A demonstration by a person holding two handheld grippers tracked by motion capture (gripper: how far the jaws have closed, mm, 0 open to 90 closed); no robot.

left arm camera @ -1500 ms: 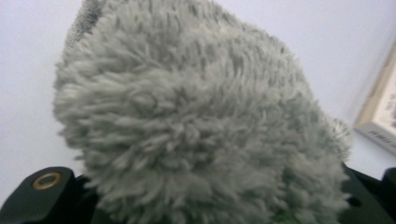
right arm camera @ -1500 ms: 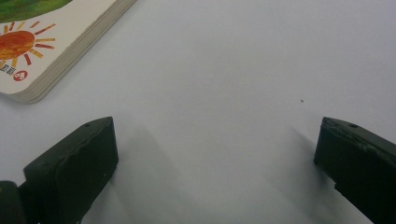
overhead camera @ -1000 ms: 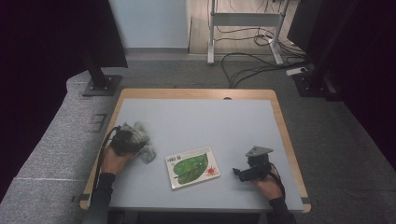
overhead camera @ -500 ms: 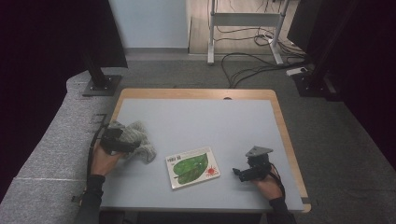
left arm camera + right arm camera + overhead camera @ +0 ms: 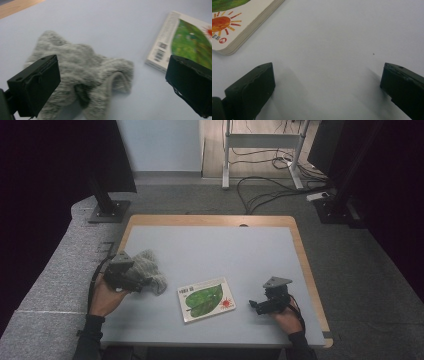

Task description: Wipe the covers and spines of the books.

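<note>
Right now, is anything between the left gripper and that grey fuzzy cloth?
Nothing visible. The left gripper hangs just above the grey fuzzy cloth with its jaws wide apart, having just opened, and only open air lies between them. The picture book lies flat off to the side, apart from the cloth.

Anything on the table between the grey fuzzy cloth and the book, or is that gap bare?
Bare. The left gripper view shows only plain table between the grey fuzzy cloth and the book; the high view shows the same open strip.
</note>
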